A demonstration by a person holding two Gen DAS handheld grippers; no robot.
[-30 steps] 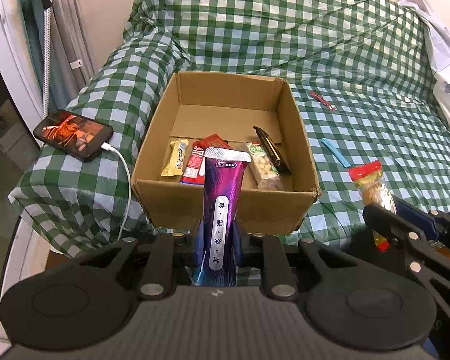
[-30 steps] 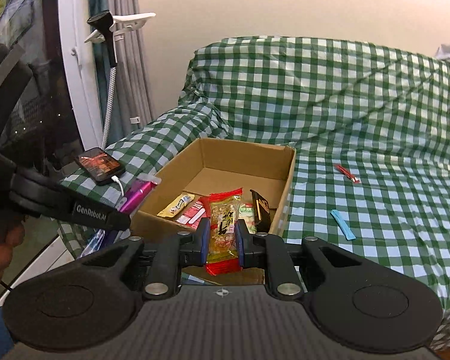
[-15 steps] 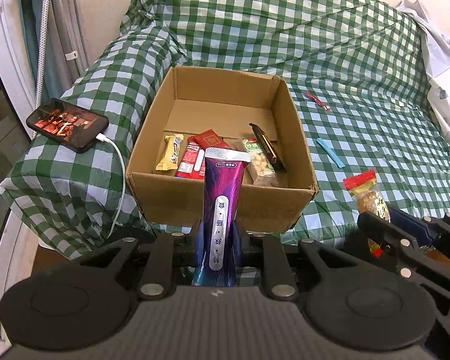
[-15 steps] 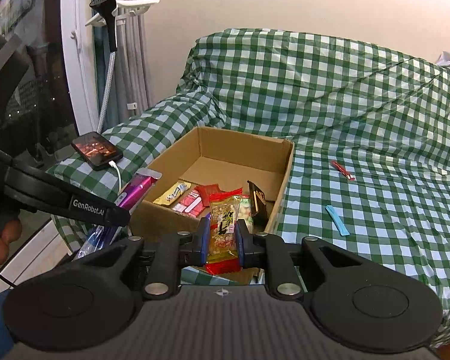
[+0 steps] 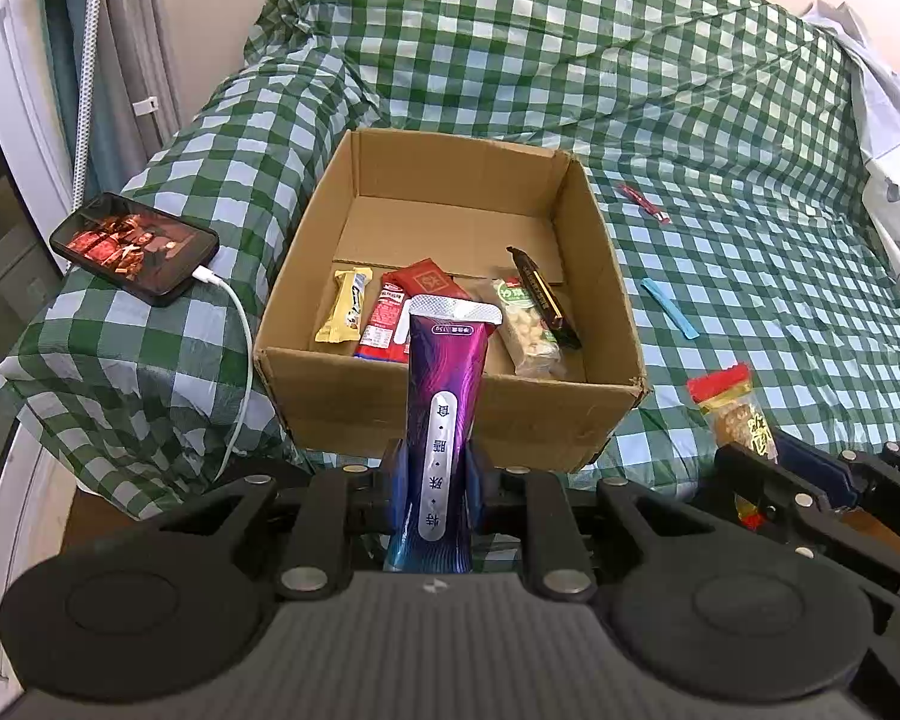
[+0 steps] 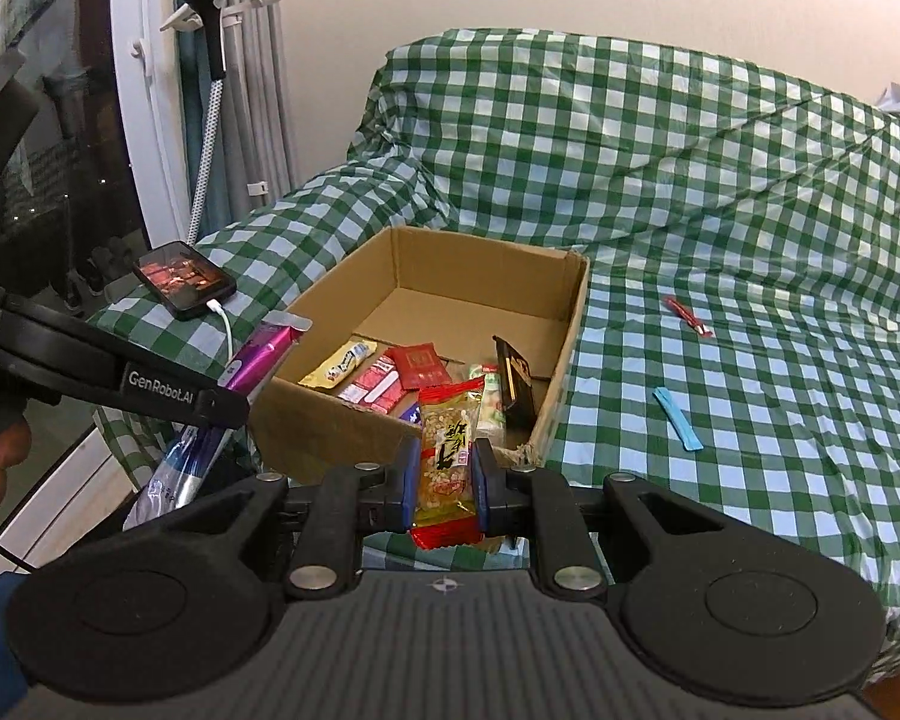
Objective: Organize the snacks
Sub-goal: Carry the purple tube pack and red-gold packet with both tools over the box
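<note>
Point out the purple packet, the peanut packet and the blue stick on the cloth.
purple packet (image 5: 444,420), left wrist view, middle of its front face.
peanut packet (image 6: 447,456), right wrist view, centre of its clear window.
blue stick (image 6: 678,418), right wrist view, mid-length.

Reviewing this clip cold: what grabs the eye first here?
An open cardboard box sits on the green checked cover, with several snack packets lying in its near end. In front of it, the left claw grips a purple pouch upright, and the right claw grips a red-ended peanut packet.
</note>
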